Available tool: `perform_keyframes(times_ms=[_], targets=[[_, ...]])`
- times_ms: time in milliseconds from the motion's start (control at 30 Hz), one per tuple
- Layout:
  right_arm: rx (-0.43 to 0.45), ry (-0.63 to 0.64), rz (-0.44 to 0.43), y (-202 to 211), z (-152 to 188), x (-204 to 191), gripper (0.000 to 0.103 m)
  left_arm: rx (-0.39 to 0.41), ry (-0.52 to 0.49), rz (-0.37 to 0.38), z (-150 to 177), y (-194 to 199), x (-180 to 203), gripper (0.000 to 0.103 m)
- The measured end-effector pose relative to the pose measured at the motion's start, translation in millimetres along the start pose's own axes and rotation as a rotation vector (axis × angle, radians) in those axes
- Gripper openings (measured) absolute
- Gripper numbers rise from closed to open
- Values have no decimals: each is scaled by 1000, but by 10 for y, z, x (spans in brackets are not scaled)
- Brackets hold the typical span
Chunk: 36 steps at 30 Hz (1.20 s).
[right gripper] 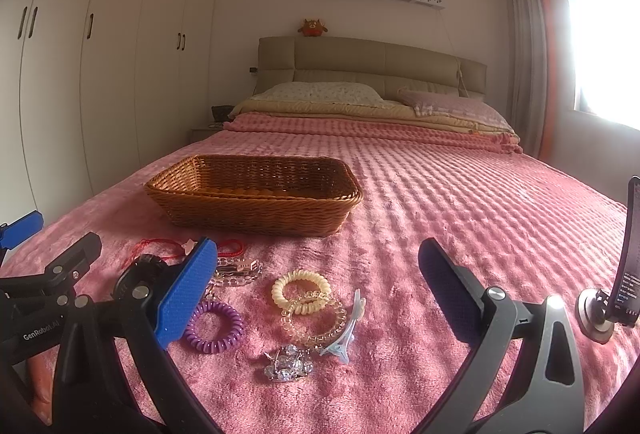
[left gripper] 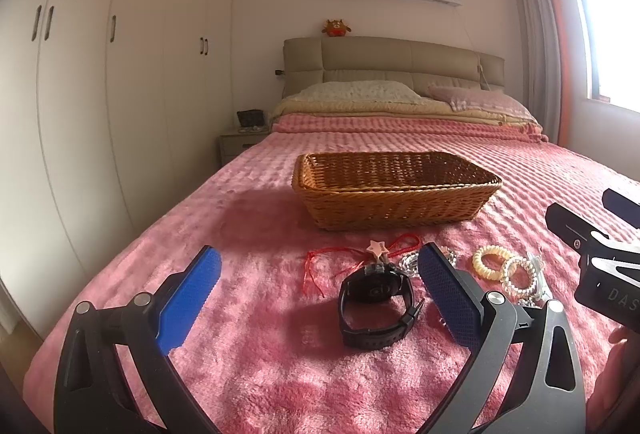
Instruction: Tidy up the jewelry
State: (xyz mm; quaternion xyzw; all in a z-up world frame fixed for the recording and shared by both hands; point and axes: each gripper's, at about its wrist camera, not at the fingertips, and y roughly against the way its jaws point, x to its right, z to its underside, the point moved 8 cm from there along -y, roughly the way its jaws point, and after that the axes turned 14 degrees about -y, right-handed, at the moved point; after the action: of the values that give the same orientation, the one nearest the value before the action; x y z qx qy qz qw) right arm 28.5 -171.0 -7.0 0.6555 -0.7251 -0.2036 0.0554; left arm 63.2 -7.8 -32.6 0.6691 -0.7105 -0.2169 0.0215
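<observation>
A wicker basket [left gripper: 394, 193] [right gripper: 256, 197] sits on the pink bedspread. In front of it lies the jewelry: a black watch [left gripper: 376, 304], a red cord with a star charm [left gripper: 376, 250], a cream coil band [left gripper: 490, 262] [right gripper: 301, 288], a clear coil band [right gripper: 314, 320], a purple coil band [right gripper: 214, 326], a light blue hair clip [right gripper: 346, 330] and a crystal piece [right gripper: 288, 362]. My left gripper [left gripper: 316, 300] is open, low over the bed, with the watch between its fingers. My right gripper [right gripper: 316, 294] is open above the coil bands.
A phone on a stand [right gripper: 624, 274] is at the far right edge of the bed. Pillows [left gripper: 360, 93] and the headboard are at the far end. Wardrobes [left gripper: 100, 73] line the left wall. The right gripper's body [left gripper: 600, 254] shows beside the left one.
</observation>
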Motion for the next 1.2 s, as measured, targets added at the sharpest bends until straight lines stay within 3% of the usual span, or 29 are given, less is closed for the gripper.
perform_keyframes(times_ms=[500, 800, 933, 1033, 1200], targets=[[-3, -3, 8, -6, 2, 13, 97, -1, 11, -7, 2, -40, -40, 96], [-27, -13, 20, -153, 73, 59, 97, -27, 81, 23, 74, -110, -147, 96], [-64, -72, 29, -246, 76, 200, 97, -66, 145, 91, 143, -227, -193, 96], [-96, -122, 39, -268, 81, 340, 95, -131, 216, 191, 261, -366, -235, 95], [-220, -169, 73, -251, 218, 589, 79, -260, 301, 289, 478, -567, -260, 81]])
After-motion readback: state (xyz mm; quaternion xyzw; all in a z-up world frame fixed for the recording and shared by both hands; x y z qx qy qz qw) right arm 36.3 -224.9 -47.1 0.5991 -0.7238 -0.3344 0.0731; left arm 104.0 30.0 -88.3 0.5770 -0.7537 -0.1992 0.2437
